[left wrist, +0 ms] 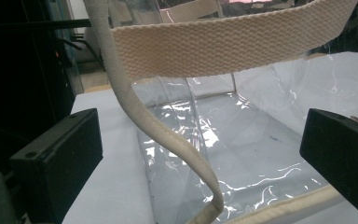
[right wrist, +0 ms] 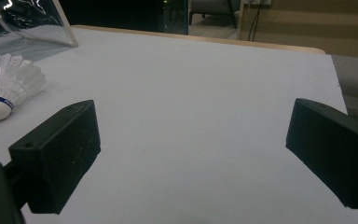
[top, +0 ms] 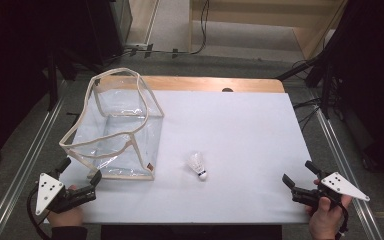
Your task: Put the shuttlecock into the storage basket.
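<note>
A clear plastic bag [top: 117,127] with cream webbing trim stands open on the left of the white table [top: 240,130]. A white shuttlecock [top: 198,166] lies on its side in front of the bag's right corner, cork end toward me; it also lies at the left in the right gripper view [right wrist: 7,88]. My left gripper [top: 79,169] is open at the bag's near left corner, the cream strap [left wrist: 168,135] hanging between its jaws without touching them. My right gripper [top: 297,172] is open at the table's near right edge, nothing between its jaws.
A wooden strip [top: 215,83] edges the table's far side. Metal rails [top: 30,155] run along both sides on the grey floor. Dark equipment and cables stand at the far left and right.
</note>
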`<state>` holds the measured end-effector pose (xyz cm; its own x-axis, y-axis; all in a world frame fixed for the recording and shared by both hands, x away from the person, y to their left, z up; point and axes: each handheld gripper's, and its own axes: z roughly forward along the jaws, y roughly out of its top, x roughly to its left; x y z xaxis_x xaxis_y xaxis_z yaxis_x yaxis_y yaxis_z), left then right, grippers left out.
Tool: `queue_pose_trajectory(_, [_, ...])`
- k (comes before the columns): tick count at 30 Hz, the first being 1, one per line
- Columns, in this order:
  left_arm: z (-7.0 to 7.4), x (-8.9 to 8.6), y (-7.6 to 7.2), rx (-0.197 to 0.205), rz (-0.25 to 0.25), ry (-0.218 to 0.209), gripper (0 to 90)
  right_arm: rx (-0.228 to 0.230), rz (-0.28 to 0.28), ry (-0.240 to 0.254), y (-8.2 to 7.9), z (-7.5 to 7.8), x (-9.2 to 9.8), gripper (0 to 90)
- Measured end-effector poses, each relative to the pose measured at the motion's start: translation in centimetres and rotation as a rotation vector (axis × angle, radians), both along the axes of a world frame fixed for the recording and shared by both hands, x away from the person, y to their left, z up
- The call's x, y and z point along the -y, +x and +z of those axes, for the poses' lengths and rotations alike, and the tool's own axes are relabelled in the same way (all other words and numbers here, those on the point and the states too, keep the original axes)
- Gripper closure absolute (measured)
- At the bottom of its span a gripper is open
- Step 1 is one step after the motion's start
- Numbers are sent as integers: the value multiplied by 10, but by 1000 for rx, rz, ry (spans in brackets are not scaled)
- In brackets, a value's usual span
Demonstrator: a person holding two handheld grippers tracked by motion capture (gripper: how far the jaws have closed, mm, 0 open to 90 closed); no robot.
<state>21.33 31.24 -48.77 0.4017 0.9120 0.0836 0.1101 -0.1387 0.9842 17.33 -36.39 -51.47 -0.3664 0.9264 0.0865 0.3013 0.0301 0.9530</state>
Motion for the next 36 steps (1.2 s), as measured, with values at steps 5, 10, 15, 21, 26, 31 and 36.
queue_pose_trajectory(5, [0,0,0,0,0,0,0,-2,-2,6,0,1,1,17])
queue_pose_trajectory(10, [0,0,0,0,4,-1,0,-1,-8,18,1,3,0,17])
queue_pose_trajectory(15, [0,1,0,0,3,4,0,-6,-9,18,1,5,-3,17])
queue_pose_trajectory(21, [0,0,0,-4,-6,5,0,17,-7,21,1,16,-9,17])
queue_pose_trajectory(26, [0,1,1,-8,-4,8,0,26,11,44,1,23,-12,17])
queue_pose_trajectory(31, [0,0,1,-7,-5,8,0,26,22,31,3,31,-16,17])
queue_pose_trajectory(36, [0,0,1,-11,-2,4,0,33,50,25,9,41,-23,17])
